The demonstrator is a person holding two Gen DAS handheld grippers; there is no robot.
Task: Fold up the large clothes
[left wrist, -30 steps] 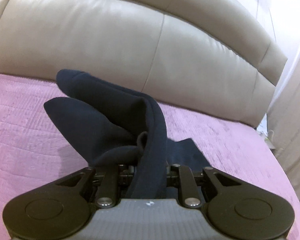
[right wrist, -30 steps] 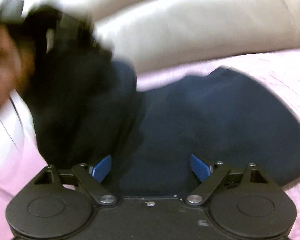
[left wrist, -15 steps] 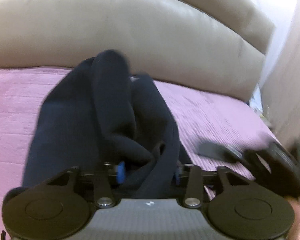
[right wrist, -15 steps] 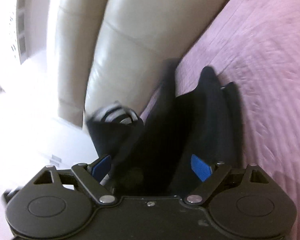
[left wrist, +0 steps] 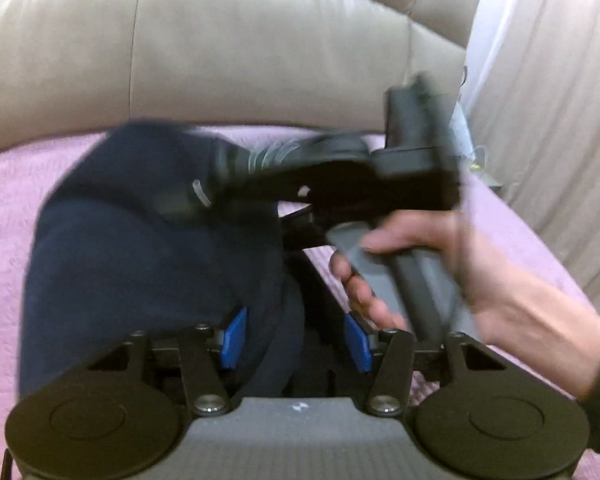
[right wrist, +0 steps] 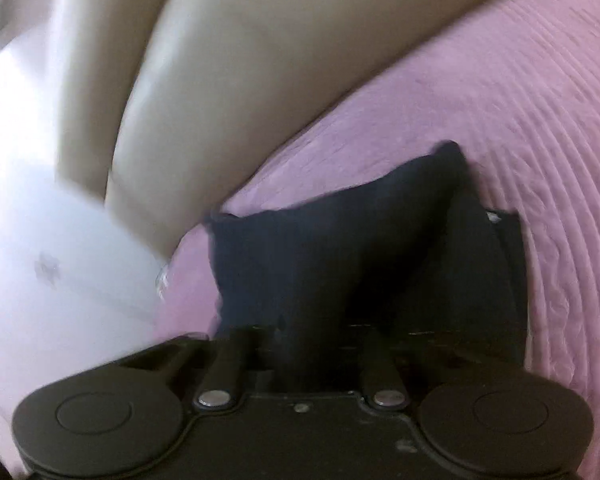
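Note:
The dark navy garment [left wrist: 148,248] lies bunched on the pink bedspread [left wrist: 4,208]. My left gripper [left wrist: 296,340] is open, its blue pads [left wrist: 234,336] spread apart, with cloth lying loose between them. The right gripper's body [left wrist: 380,176] and the hand holding it [left wrist: 460,272] cross in front, blurred. In the right wrist view my right gripper [right wrist: 304,344] is shut on a fold of the navy garment [right wrist: 340,240], which rises in a peak in front of it.
A beige leather headboard [left wrist: 240,40] runs along the back and shows in the right wrist view [right wrist: 240,60]. A pale curtain [left wrist: 560,100] hangs at the right. A white surface [right wrist: 40,260] lies past the bed's edge.
My left gripper has opened and let the garment go. My right gripper has closed on a fold of it and swung across in front of the left one.

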